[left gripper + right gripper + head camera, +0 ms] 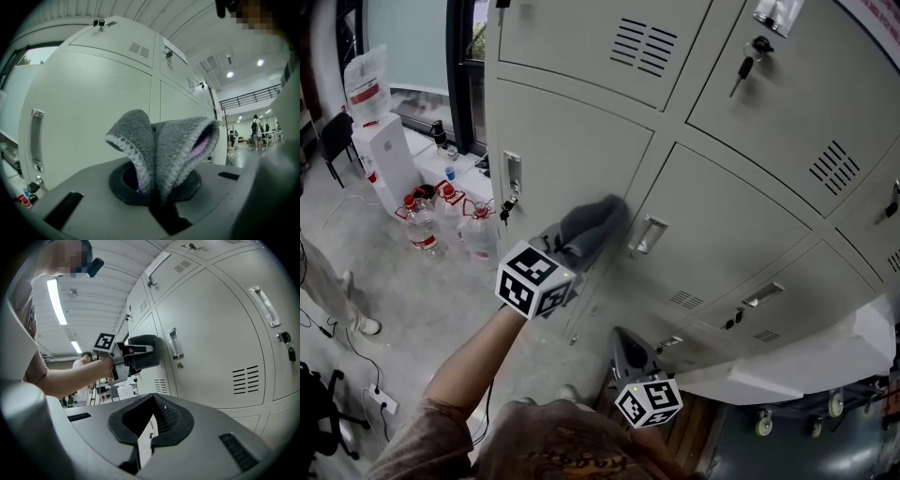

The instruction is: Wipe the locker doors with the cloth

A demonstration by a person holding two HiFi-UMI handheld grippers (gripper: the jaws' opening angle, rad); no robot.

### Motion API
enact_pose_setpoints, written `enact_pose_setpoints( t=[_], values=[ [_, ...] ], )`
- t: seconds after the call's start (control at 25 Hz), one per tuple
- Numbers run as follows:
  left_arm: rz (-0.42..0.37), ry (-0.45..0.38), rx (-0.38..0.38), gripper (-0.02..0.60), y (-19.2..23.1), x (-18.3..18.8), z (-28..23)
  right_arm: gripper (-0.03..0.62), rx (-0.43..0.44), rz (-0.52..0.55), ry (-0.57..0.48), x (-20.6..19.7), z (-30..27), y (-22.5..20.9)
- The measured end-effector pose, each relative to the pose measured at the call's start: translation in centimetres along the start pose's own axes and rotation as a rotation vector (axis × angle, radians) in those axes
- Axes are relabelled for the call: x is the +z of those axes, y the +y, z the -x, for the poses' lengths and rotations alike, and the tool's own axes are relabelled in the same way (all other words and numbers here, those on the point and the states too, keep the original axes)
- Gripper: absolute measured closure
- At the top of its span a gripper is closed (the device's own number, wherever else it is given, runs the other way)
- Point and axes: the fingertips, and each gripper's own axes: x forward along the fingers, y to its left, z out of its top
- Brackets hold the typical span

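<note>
Right gripper (623, 342) empty, jaws together; left gripper (563, 246) tight on folded grey cloth (598, 223), lengthwise toward locker door (572, 155).

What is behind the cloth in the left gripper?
A locker door: the cloth, clamped in the left gripper, lies against it near the next door's handle. The patch of door under the cloth is covered.

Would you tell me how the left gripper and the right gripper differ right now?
The left gripper is shut on the grey cloth; the right gripper is shut on nothing. The left gripper is raised, holding the cloth against a locker door; the right gripper hangs lower, off the doors. Both carry a marker cube.
</note>
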Motion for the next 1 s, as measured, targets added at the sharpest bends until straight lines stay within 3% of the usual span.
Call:
enact_pose_setpoints(
  t=[0.68, 1.0],
  values=[
    [0.073, -0.02, 0.401, 0.541, 14.5, -1.3, 11.0, 0.595, 0.107, 0.004, 0.026, -0.5, -3.8, 2.4],
    [0.103, -0.011, 0.513, 0.541, 18.9, -2.5, 13.8, 0.595, 0.116, 0.008, 0.03, -0.4, -4.6, 2.4]
  ],
)
